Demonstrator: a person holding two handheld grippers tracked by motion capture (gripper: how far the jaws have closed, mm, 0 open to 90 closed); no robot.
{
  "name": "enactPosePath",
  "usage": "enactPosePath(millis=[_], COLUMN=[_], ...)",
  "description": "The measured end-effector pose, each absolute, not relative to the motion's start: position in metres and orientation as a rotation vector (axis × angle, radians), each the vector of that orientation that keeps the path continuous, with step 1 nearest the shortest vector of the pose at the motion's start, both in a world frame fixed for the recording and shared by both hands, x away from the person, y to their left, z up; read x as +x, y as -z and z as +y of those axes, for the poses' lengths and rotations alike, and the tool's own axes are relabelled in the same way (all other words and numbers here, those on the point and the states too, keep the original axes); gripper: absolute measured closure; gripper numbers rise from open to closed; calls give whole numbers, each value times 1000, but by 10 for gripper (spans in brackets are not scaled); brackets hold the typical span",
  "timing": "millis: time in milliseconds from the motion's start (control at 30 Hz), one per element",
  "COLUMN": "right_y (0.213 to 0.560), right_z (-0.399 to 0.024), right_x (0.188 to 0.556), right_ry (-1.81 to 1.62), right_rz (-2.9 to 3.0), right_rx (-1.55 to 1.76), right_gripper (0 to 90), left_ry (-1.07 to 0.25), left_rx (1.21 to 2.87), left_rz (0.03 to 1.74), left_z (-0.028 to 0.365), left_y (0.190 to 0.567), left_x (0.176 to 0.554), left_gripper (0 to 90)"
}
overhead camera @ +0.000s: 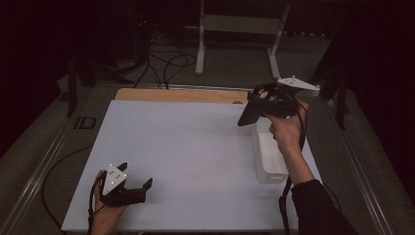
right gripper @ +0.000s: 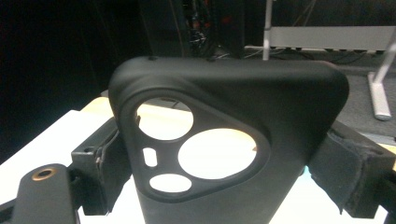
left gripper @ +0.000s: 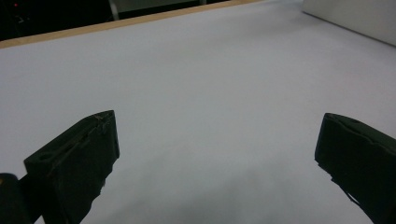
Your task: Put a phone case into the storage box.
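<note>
Lab/test rig, dim room. White work mat on wood-edged table w/ metal side rails. Loose cables on grey carpet floor, white desk frame at back, dark surrounds.

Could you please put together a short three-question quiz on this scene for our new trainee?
1. What does the right gripper hold?
2. True or false: the left gripper is shut on a white cloth.
3. Where does the white bin stand: A) on the table's right side, below the raised right gripper; B) at the table's left edge; C) on the floor.

Key:
1. A black phone case, clamped between its jaws, camera cut-outs showing.
2. False: its jaws stand wide apart over the bare white table, with nothing between them.
3. A.
</note>
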State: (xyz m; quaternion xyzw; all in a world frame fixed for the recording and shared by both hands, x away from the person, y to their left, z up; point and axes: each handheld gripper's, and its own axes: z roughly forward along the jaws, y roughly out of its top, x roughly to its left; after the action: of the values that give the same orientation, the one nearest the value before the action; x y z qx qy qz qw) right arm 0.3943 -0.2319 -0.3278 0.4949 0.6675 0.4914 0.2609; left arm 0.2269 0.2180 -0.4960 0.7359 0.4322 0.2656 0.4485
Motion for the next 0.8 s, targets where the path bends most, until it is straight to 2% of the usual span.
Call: enactPosePath(millis=[800], right_y=[330], right_z=[-254], right_x=[412], right_ry=[-1226], right_rz=[1735], right_rx=[1410], right_gripper=[140], left_ry=[-658], left_rx=[1816], left_rz=[1069], left_z=[218], left_y=[496], left_x=[226], left_gripper=[3])
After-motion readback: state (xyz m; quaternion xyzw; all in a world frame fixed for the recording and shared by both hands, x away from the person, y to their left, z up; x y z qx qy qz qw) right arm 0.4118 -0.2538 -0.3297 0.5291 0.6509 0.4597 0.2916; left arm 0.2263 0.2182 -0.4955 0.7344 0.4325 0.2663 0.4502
